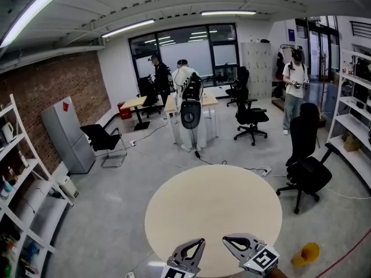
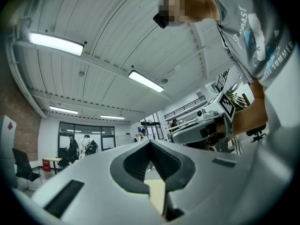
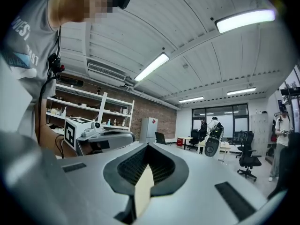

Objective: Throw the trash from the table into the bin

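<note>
Beige and bare, the bench carried no visible trash; a yellow object, perhaps the bin, lay on the floor right of the bench, so a look around it was judged wise. The left hand-held gripper and right hand-held gripper were held side by side at the bench's near edge, pointing across it, jaws closed on nothing.

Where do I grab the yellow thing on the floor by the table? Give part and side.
Its raised top, from above, with the nearer right gripper. The yellow thing lies low on the floor right of the round table, so a level approach would likely scrape. The jaws are shut; open them first. Its finer shape is too small to tell.
</note>
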{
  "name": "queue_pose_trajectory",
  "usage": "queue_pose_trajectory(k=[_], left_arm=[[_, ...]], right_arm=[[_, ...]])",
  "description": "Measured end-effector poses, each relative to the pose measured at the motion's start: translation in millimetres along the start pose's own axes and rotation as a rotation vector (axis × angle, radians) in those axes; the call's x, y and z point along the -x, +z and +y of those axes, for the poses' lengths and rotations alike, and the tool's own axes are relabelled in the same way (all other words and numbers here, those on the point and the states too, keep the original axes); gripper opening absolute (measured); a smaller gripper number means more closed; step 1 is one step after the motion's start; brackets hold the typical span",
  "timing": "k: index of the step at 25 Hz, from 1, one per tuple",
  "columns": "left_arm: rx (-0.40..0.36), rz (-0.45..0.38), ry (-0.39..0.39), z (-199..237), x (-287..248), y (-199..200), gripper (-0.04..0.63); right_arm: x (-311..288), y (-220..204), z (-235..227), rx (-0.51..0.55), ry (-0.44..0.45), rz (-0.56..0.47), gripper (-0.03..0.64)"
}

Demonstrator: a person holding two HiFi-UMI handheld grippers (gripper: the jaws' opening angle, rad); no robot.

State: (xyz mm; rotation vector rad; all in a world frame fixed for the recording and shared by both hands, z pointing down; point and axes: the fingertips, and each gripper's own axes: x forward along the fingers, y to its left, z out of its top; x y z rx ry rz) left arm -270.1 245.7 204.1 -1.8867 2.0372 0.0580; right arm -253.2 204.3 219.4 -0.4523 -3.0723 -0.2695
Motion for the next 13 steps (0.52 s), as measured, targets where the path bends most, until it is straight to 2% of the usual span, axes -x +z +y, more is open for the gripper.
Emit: queue_pose_trajectory(k=[2,4,6,8,10,13], left_arm=[[-0.011,0.019,0.022,4.3,4.9,-3.3,0.032],[-0.016,0.054,0.034,6.8,10.6,-9.9,0.034],[-0.01,0.112,0.028,7.5,17.3,-22.2,0.034],[0.012,0.161,0.009,15.1,20.6,-36.4,0.032],[0.026,0.151,-0.016,32.8,15.3,-44.1,0.032],[-0.02,0.065,-0.063,57.0,1.8,-40.3,0.034]], right_arm=[[-3.9,0.1,2.3,0.03,0.018,-0.008,0.008],[-1.8,-0.4,5.6,0.01,0.015,-0.009,0.008],[1.4,0.1,9.3,-0.021,-0.001,-0.03,0.008],[-4.4,6.1,9.0,-0.008,-0.027,-0.067,0.008],[-17.1,11.7,-0.3,0.015,-0.074,-0.094,0.008],[-33.7,18.1,-15.1,0.057,-0.139,-0.117,0.008]])
